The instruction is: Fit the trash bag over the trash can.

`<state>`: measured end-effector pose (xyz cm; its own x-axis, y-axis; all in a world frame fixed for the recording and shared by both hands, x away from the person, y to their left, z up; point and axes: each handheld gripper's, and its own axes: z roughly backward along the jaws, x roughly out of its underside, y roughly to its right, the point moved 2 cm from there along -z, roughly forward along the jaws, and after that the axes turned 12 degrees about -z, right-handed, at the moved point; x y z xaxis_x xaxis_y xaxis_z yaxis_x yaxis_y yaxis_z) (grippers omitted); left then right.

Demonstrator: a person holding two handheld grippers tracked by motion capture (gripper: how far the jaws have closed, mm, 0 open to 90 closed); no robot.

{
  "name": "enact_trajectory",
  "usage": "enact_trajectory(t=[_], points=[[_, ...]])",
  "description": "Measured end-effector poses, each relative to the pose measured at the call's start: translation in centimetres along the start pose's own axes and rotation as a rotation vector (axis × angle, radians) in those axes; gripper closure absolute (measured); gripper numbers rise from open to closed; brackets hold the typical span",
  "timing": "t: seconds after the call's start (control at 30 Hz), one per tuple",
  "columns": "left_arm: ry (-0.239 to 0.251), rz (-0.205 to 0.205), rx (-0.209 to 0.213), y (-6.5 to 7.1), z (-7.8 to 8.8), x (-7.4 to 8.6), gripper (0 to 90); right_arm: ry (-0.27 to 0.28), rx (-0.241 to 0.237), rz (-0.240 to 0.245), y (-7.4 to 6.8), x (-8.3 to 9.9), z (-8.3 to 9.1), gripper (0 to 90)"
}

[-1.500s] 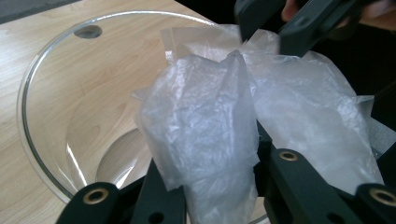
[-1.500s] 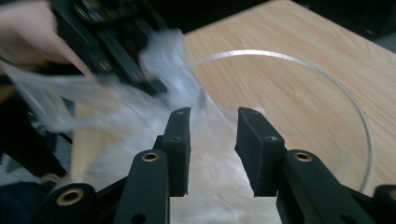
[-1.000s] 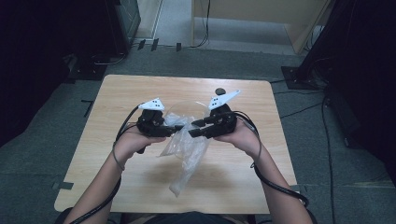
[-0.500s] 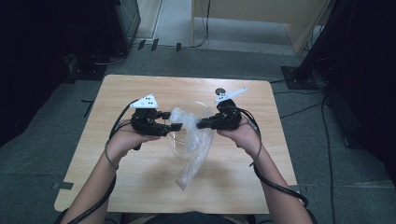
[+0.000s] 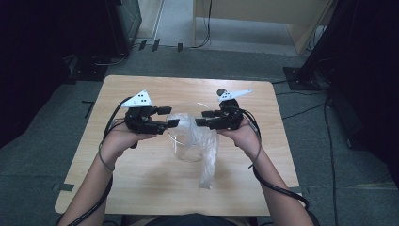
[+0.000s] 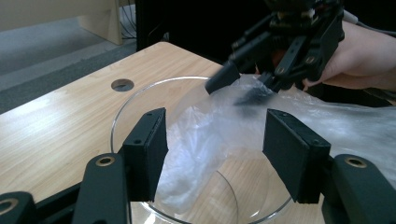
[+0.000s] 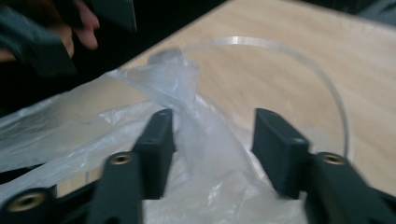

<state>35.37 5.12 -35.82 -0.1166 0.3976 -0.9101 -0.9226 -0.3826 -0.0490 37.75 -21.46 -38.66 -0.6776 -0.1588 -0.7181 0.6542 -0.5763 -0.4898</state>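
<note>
Both claws have just been opening: the left claw and the right claw now stand wide and grip nothing. The clear plastic bag, bunched between them a second ago, now slumps below and between their tips, half in the glass bowl and trailing onto the bench. I'd say the bag has just been let go into the bowl.

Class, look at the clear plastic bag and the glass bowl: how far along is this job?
Done: part of the plastic bag lies inside the glass bowl. In hand: the left gripper and right gripper flank the bag, jaws just opened, neither pinching it. Left: the bag's tail hangs over the rim onto the table.
</note>
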Motion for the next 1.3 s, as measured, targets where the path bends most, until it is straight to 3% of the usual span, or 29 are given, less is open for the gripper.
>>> enact_trajectory(t=[0.07, 0.27, 0.4, 0.6, 0.8, 0.9, 1.0, 1.17, 1.23, 1.27, 1.3], points=[[0.001, 0.000, -0.004, 0.0, 0.0, 0.0, 39.1, 0.038, -0.006, 0.002, -0.1, -0.3, 0.4, 39.2], [0.006, 0.001, -0.018, -0.1, 0.1, -0.1, 38.8, 0.073, -0.062, 0.010, -0.7, -0.8, 1.3, 36.2], [-0.002, 0.002, -0.004, 0.1, 0.0, 0.0, 39.3, 0.078, -0.084, -0.011, -0.9, -0.9, 1.4, 54.2], [-0.019, -0.025, 0.017, 0.8, -0.2, -0.3, 45.2, 0.089, -0.044, -0.060, -0.7, -0.9, 1.0, 79.5], [-0.033, -0.028, 0.042, 1.5, -0.9, -0.3, 50.4, 0.109, -0.005, -0.085, -0.2, -1.2, 0.3, 82.5], [-0.027, -0.053, 0.008, 1.7, -1.8, -0.3, 42.0, 0.117, 0.007, -0.097, -0.1, -1.4, 0.1, 83.2], [-0.018, -0.069, -0.028, 1.8, -2.8, -0.1, 40.7, 0.112, -0.003, -0.083, -0.6, -1.4, -0.1, 83.1], [-0.025, -0.072, -0.038, 1.8, -4.4, 0.6, 50.3, 0.116, -0.015, -0.065, -1.2, -1.6, 0.1, 82.6], [-0.036, -0.074, -0.047, 1.8, -4.8, 0.8, 60.6, 0.124, -0.029, -0.065, -1.4, -1.7, 0.2, 81.7], [-0.037, -0.084, -0.060, 1.8, -4.9, 0.8, 60.6, 0.124, -0.029, -0.065, -1.4, -1.7, 0.2, 81.7], [-0.034, -0.091, -0.067, 1.8, -4.9, 0.7, 67.8, 0.124, -0.034, -0.066, -1.5, -1.7, 0.2, 80.5]])
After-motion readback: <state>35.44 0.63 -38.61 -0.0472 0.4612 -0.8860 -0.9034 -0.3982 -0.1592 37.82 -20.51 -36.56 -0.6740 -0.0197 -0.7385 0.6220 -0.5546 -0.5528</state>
